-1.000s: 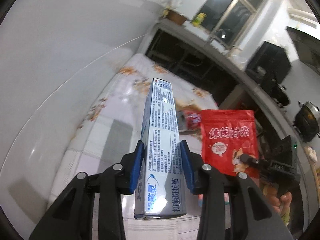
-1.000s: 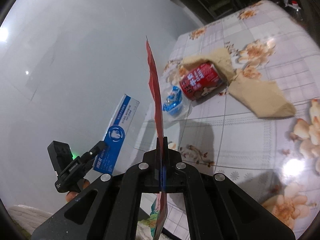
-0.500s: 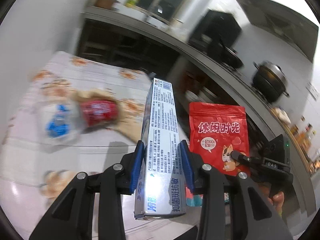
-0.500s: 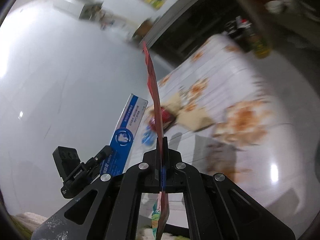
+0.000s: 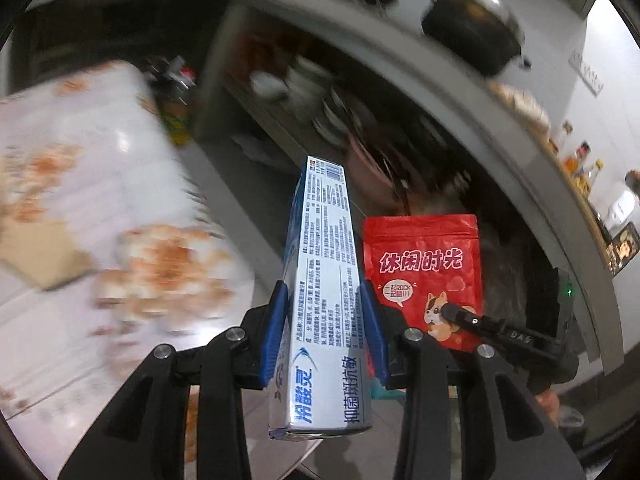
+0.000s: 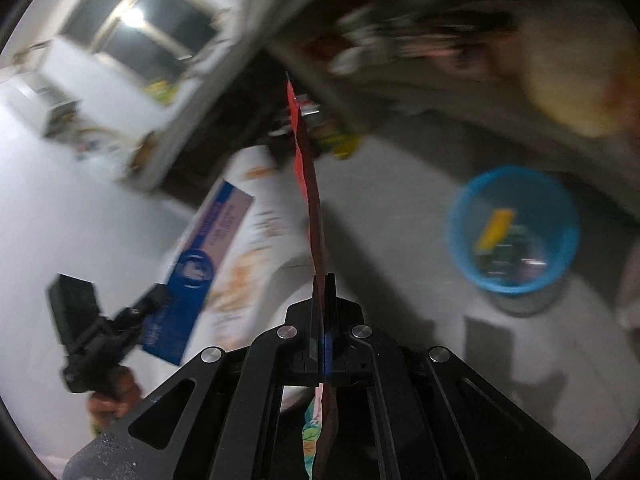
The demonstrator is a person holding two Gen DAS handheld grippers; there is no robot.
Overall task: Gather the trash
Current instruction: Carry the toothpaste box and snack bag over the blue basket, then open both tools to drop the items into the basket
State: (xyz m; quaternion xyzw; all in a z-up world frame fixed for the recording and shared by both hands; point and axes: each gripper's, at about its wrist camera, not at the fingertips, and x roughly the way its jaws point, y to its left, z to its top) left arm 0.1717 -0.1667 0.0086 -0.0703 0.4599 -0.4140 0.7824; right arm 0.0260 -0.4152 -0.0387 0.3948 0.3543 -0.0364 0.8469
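Compared w/ the frames a second and half a second earlier, both views had swung off the wall and table toward the kitchen side: the floral table [image 5: 80, 184] sat only at the left of the left wrist view, heavily blurred, and a counter [image 5: 460, 92] w/ a dark pot [image 5: 472, 32] filled the top. In the right wrist view a blue bin [image 6: 514, 228] had come into sight on the floor at right (it was not visible in either earlier right wrist frame), w/ something yellow and other blurred bits inside. The can and paper seen earlier on the table no longer showed clearly; only a tan patch at the far left edge.

Grips were unchanged. The left gripper [image 5: 324, 340] was still clamped at a moderate width on the toothpaste box [image 5: 324, 280], blue pads pressed to its two long sides, box pointing forward and up, near end sticking out toward the camera. The right gripper [image 6: 322, 320] was nearly fully closed, pinching the red snack pouch [image 6: 308, 184] edge-on, pouch standing upright from the fingers. From the left wrist view the pouch faced the camera just beside the box, held well apart from the bin.
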